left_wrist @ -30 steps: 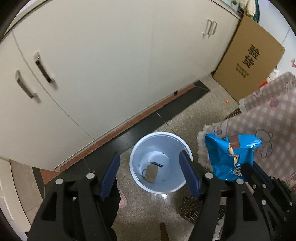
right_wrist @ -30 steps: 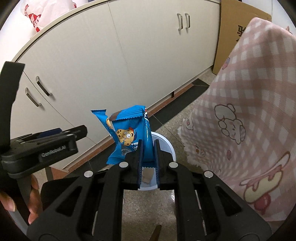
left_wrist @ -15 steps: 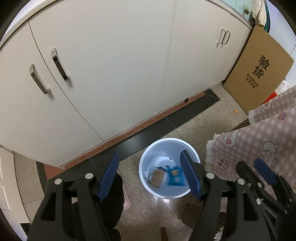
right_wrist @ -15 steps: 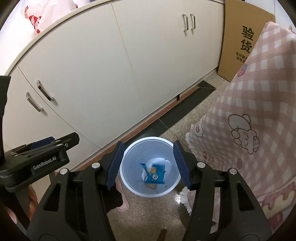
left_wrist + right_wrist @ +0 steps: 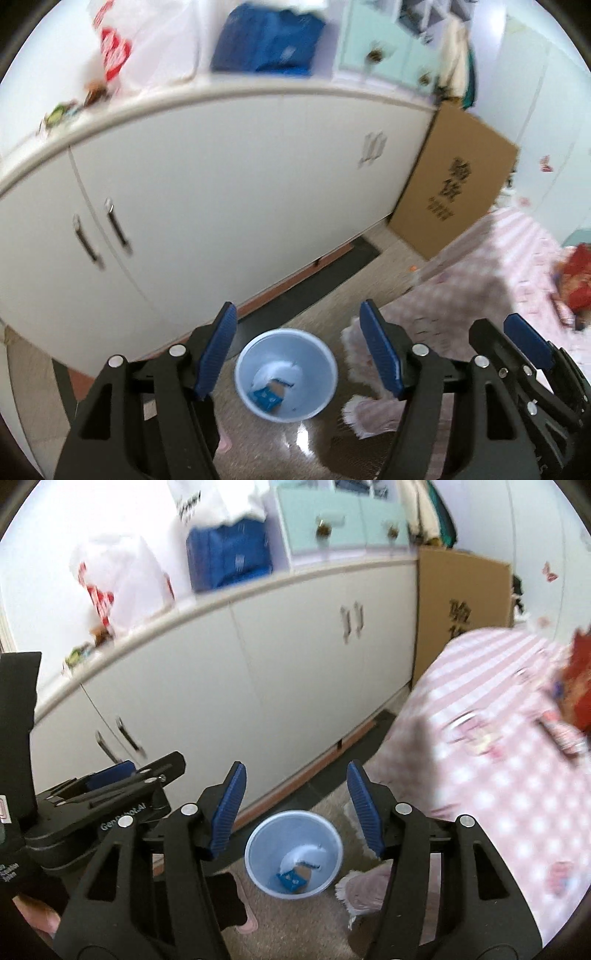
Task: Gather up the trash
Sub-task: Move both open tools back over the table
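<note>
L gripper [image 5: 297,352]: blue-padded jaws wide, holding nothing. R gripper [image 5: 295,808]: same, wide and empty. Both above round pale-blue plastic bin [image 5: 321,402] on speckled floor, near white cabinet doors [image 5: 221,203]. Blue snack wrapper [image 5: 290,878] lies at bin bottom w/ brown card scrap [image 5: 303,872] beside it. Pink checked cloth [image 5: 509,775] to the right.

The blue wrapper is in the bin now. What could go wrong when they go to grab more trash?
1. Both views are blurry, so a grab at the red packet on the pink cloth could miss.
2. The cloth's fringe hangs right beside the bin; it might snag the fingers or tip the bin.
3. The right gripper and left gripper are close and could bump.
</note>
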